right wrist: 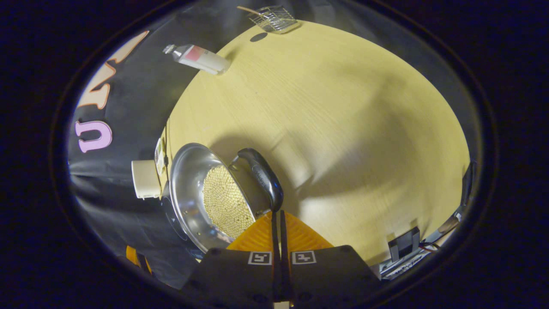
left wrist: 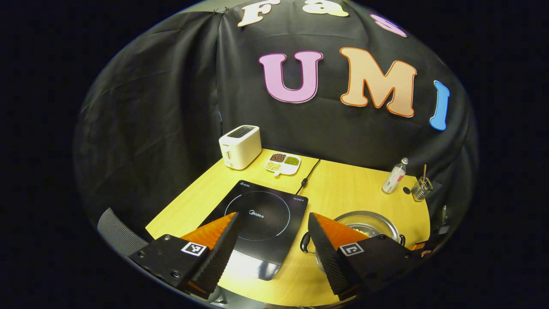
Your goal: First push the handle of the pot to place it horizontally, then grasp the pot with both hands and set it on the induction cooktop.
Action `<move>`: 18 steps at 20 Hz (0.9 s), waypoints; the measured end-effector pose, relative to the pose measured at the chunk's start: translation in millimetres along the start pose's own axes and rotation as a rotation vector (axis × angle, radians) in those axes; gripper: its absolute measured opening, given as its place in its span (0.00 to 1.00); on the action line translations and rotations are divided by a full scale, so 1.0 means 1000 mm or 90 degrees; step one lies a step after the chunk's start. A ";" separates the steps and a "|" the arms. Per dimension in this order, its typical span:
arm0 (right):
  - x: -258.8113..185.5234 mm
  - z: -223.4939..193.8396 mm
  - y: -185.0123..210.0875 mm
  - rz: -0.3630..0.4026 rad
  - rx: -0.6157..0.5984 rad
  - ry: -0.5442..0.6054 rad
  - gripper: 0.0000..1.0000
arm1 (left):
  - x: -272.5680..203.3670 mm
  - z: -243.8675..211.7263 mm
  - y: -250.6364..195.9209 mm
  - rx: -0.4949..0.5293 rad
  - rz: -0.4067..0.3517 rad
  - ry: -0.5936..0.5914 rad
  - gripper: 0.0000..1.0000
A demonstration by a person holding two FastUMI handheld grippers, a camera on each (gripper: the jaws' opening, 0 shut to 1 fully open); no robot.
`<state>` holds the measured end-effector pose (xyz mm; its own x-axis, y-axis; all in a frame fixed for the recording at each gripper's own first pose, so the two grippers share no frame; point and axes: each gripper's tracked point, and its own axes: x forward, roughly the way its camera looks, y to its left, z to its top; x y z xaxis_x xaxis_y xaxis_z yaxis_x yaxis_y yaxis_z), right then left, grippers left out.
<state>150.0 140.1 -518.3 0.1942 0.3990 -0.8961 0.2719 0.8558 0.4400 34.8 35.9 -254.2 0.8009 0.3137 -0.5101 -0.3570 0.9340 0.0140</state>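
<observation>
Left gripper hovers over the tabletop, fingers spread wide, holding nothing. Induction cooktop sits between them; pot just right of it, on the wood. Right gripper: fingers pressed together, nothing between, tips at the pot handle (touching or not, can't tell). Pot holds yellow beans.

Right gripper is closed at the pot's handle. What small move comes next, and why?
Probably keep nudging the handle sideways with the shut right gripper, tips right at its end. The handle stands raised over the pot rim, not yet horizontal. The left gripper hangs open above the induction cooktop, so the two-handed lift should wait.
</observation>
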 end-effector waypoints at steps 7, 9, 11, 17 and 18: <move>-0.022 0.017 -0.028 -0.017 -0.014 -0.047 0.75 | 0.008 -0.030 -0.009 -0.027 -0.030 0.055 0.96; -0.027 0.022 -0.028 0.001 -0.011 -0.058 0.98 | 0.010 -0.045 -0.016 -0.040 -0.050 0.082 0.97; -0.033 0.024 -0.026 0.009 -0.026 -0.064 0.89 | 0.013 -0.059 -0.023 -0.042 -0.071 0.110 0.97; -0.048 0.039 -0.006 0.038 -0.103 -0.081 1.00 | 0.033 -0.097 -0.047 -0.025 -0.155 0.216 0.96; -0.049 0.043 -0.001 0.042 -0.117 -0.084 0.94 | 0.039 -0.103 -0.052 -0.023 -0.173 0.237 0.97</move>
<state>180.2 105.4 -472.7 0.3309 0.4204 -0.8449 0.0810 0.8793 0.4693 34.8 -18.4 -363.6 0.6434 -0.0300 -0.7649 -0.1801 0.9653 -0.1894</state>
